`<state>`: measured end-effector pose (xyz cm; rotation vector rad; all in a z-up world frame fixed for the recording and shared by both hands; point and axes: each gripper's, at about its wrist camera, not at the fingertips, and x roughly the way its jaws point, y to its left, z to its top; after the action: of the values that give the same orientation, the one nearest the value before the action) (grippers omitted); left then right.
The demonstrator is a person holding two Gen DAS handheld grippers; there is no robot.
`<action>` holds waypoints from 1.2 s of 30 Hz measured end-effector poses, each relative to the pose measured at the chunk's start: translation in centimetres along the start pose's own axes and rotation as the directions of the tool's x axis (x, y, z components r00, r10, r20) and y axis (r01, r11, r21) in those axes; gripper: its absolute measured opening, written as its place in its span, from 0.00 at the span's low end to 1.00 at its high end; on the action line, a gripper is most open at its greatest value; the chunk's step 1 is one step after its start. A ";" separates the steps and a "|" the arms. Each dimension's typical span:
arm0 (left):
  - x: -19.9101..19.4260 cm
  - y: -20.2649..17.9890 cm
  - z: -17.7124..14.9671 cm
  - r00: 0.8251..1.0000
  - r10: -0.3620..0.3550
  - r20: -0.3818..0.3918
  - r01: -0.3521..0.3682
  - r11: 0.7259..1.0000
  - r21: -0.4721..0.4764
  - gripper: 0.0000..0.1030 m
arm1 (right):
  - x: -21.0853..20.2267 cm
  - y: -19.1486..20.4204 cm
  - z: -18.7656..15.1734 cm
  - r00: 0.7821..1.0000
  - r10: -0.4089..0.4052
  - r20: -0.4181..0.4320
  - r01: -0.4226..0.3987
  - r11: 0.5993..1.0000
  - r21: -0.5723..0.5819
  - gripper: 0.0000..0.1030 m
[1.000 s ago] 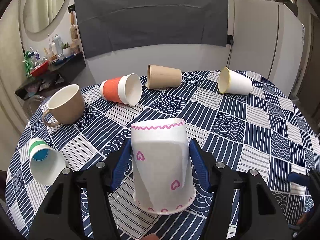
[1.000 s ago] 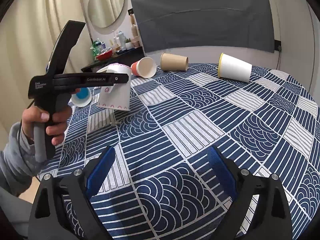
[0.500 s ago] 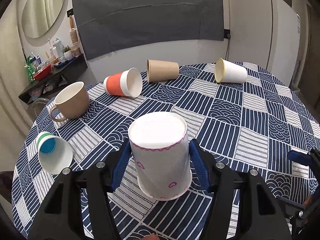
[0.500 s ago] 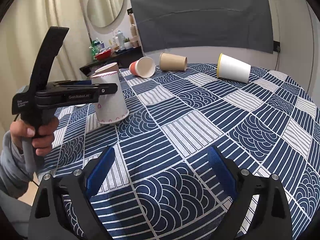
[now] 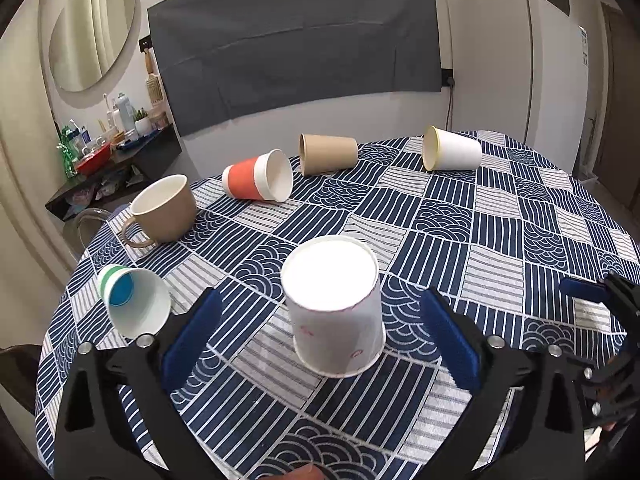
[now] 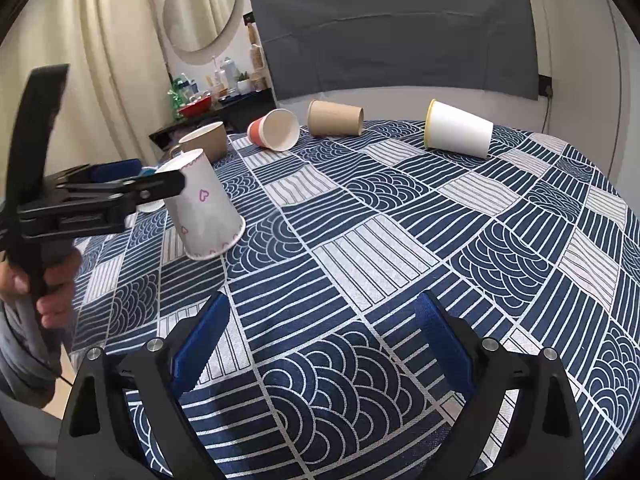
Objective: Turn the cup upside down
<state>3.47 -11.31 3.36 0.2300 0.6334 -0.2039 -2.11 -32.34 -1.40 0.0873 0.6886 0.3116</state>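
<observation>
White paper cup with pink hearts and pink rim line standing mouth-down on the navy-and-white patterned tablecloth, closed base uppermost, long axis upright or near it; appears tilted in the right wrist view, possibly only fisheye bend, cannot tell which. Left gripper spread wide, blue pads clear of the cup wall on both sides, nothing pinched; cup dead ahead between the two fingers, just beyond the tips. Right gripper likewise spread, holding nothing, hanging over bare cloth well apart from the cup, which lies far off to its left; left hand plainly the nearer. Flip judged done, wide mouth flat on the cloth. Next move, by guess, a straight pull-back along the finger line, since any sideways drift would bring a pad against the light paper wall and tip it. Other cups lying on their sides farther back: orange-sleeved white one, plain brown one, yellow-rimmed white one; tan ceramic mug upright at the left.
</observation>
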 end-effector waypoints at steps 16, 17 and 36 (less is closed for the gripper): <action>-1.2 4.2 -4.3 0.999 0.050 0.000 -0.050 0.996 -0.074 0.94 | 0.8 3.9 0.2 0.999 0.024 -0.026 -0.026 0.998 -0.065 0.87; -1.1 4.4 -4.5 0.999 0.052 -0.002 -0.052 0.995 -0.085 0.94 | 0.8 4.4 0.2 0.999 0.026 -0.022 -0.028 0.997 -0.072 0.87; 0.1 6.2 -6.6 1.000 -0.003 0.002 0.004 0.985 -0.172 0.94 | -0.2 6.6 -0.1 0.993 -0.020 0.119 0.036 0.991 -0.127 0.92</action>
<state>1.48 -3.55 -0.98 0.0627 0.6459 -0.1518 -4.03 -26.09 -0.19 -0.0274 0.5515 0.3207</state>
